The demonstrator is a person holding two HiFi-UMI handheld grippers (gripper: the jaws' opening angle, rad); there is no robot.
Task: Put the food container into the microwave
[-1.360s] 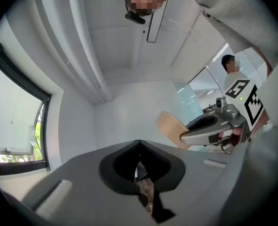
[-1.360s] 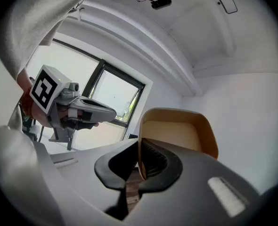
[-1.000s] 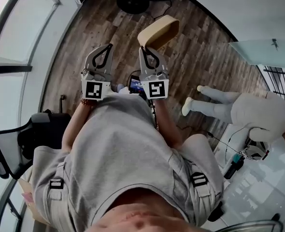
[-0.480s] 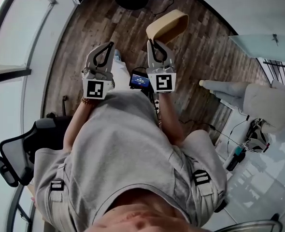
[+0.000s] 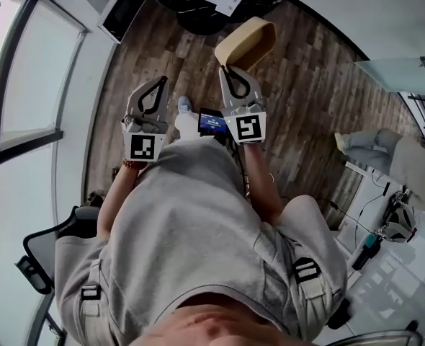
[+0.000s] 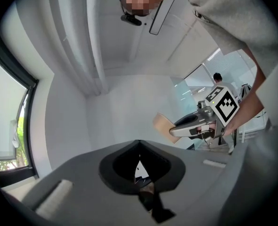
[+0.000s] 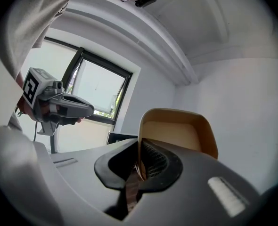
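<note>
1. Right gripper (image 7: 138, 166) is clamping one side wall of the food container (image 7: 176, 135) — container is sticking out past its jaw tips.
2. Left gripper (image 6: 139, 171) is hovering just left of the right gripper — jaws together, gripping nothing.
3. Wooden floor (image 5: 306, 85) is lying below the right gripper; container is hanging clear of it.

Grey short-sleeve tee (image 5: 187, 222), grey bottoms (image 5: 74, 259) w/ black strap buckles (image 5: 306, 270); L gripper (image 5: 160, 81) & R gripper (image 5: 226, 71) grey-bodied, ea. w/ white cube (image 5: 248, 127), black square markers.
</note>
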